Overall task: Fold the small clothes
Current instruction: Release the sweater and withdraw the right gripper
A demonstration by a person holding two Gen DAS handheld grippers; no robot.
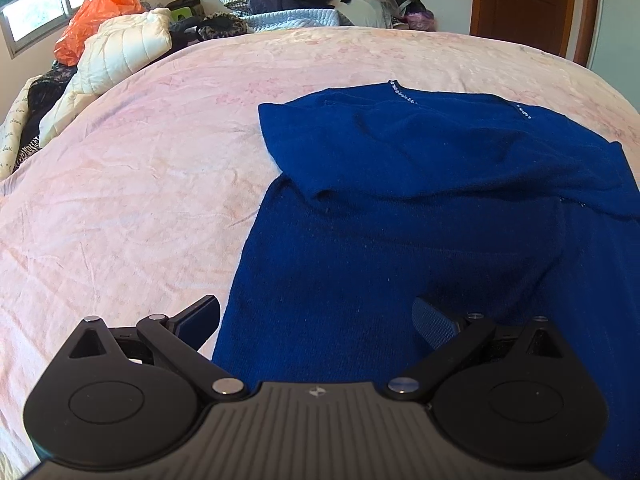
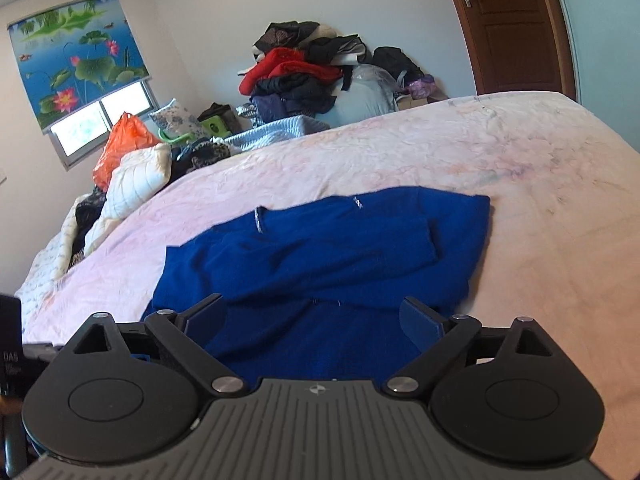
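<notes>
A dark blue knit sweater (image 1: 420, 208) lies on the pink bedspread (image 1: 140, 184), with its sleeves folded across its body. Small sparkly trim shows near its neckline. My left gripper (image 1: 316, 320) is open and empty, hovering over the sweater's near left hem edge. In the right wrist view the same sweater (image 2: 328, 256) lies spread ahead on the bedspread (image 2: 520, 184). My right gripper (image 2: 316, 316) is open and empty above the sweater's near edge.
A cream quilted jacket (image 1: 124, 48) and an orange plastic bag (image 1: 96, 12) lie at the bed's far left. A pile of clothes (image 2: 304, 68) stands against the far wall. A brown door (image 2: 516, 28) is at the right, a window with a lotus blind (image 2: 76, 64) at the left.
</notes>
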